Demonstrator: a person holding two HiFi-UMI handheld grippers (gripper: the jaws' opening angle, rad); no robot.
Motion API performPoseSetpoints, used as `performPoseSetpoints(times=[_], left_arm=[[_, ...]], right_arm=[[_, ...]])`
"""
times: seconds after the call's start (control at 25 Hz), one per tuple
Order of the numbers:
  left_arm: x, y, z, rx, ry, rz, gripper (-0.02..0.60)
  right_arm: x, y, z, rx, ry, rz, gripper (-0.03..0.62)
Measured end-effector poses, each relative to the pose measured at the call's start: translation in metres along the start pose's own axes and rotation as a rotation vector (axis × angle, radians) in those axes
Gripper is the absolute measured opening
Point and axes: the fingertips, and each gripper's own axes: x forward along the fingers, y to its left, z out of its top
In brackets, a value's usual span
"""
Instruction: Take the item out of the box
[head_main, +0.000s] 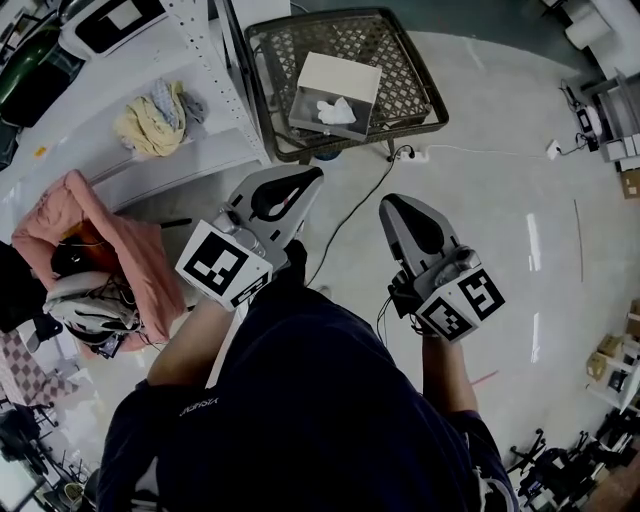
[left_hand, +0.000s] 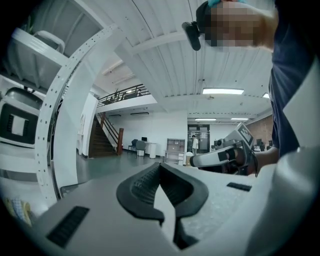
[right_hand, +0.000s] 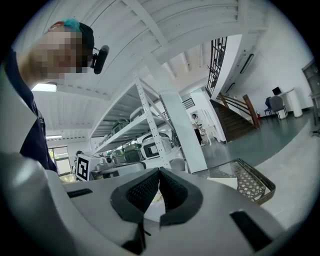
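Note:
An open white box (head_main: 335, 92) stands on a dark wire-mesh table (head_main: 400, 60) ahead of me, and a crumpled white item (head_main: 336, 110) lies inside it. My left gripper (head_main: 308, 177) and right gripper (head_main: 392, 203) are held up side by side in front of my body, well short of the table. Both are shut with nothing between the jaws, whose tips touch in each gripper view (left_hand: 160, 165) (right_hand: 160, 172). The right gripper view shows the mesh table (right_hand: 252, 186) and the box (right_hand: 226, 182) low at the right. The box is not visible in the left gripper view.
White shelving (head_main: 200, 70) stands at the left with bundled cloths (head_main: 155, 118) on it. A pink cloth (head_main: 105, 235) and a helmet (head_main: 90, 305) sit lower left. A power strip (head_main: 410, 153) and a cable lie on the floor under the table.

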Motion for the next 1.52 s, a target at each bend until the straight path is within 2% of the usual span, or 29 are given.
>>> performPoseSetpoints(times=[0.52, 0.8, 0.96, 1.16, 1.52], left_arm=[[0.065, 0.153, -0.018, -0.043, 0.070, -0.065, 0.006], [0.103, 0.211, -0.056, -0.042, 0.111, -0.122, 0.006], [0.120, 0.229, -0.071, -0.039, 0.150, -0.136, 0.006], [0.148, 0.239, -0.108, -0.014, 0.223, -0.165, 0.006], [0.202, 0.244, -0.179, 0.059, 0.373, -0.203, 0.008]], right_arm=[[0.153, -0.076, 0.012, 0.064, 0.060, -0.048, 0.025], [0.210, -0.120, -0.008, 0.098, 0.095, -0.101, 0.025], [0.221, -0.136, -0.010, 0.124, 0.111, -0.121, 0.025], [0.224, -0.166, -0.024, 0.162, 0.128, -0.137, 0.025], [0.225, -0.225, -0.057, 0.252, 0.179, -0.108, 0.025]])
